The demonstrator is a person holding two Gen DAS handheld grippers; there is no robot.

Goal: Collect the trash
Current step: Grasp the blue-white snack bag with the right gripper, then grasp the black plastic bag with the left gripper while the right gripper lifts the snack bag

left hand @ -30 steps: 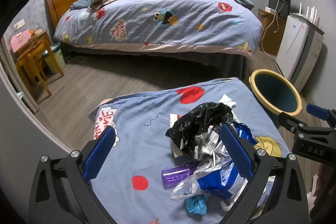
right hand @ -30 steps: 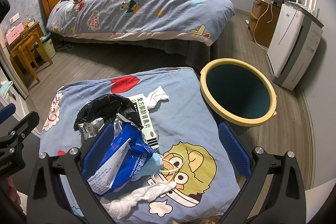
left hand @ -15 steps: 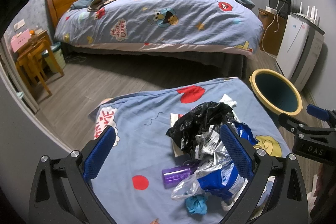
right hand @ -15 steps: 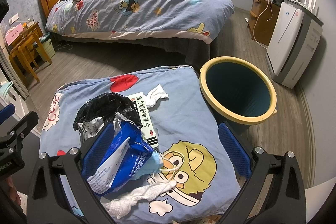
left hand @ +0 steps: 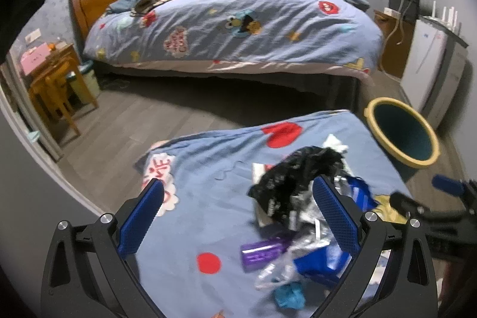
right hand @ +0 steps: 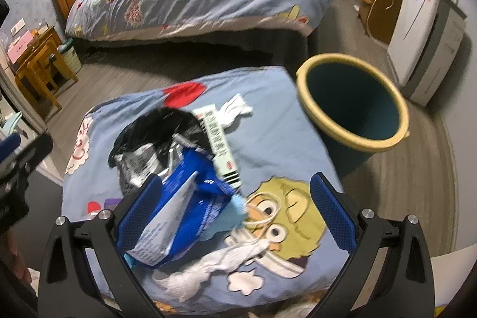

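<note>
Quilted cartoon blanket [right hand: 277, 139] | crinkly blue wrapper [right hand: 184, 210], black plastic bag [left hand: 295, 178] | both jaws wide apart, empty

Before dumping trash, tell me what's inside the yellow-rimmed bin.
The bin shows only its dark teal inner wall; no trash is visible. Its bottom is out of sight, hidden by the near rim and shadow.

Dim, cool indoor light, no glare. A deep shadow sits under the big cartoon-print bed [left hand: 238, 29]. Both views smear with motion blur, and fisheye curvature bends the black-vignetted edges.
</note>
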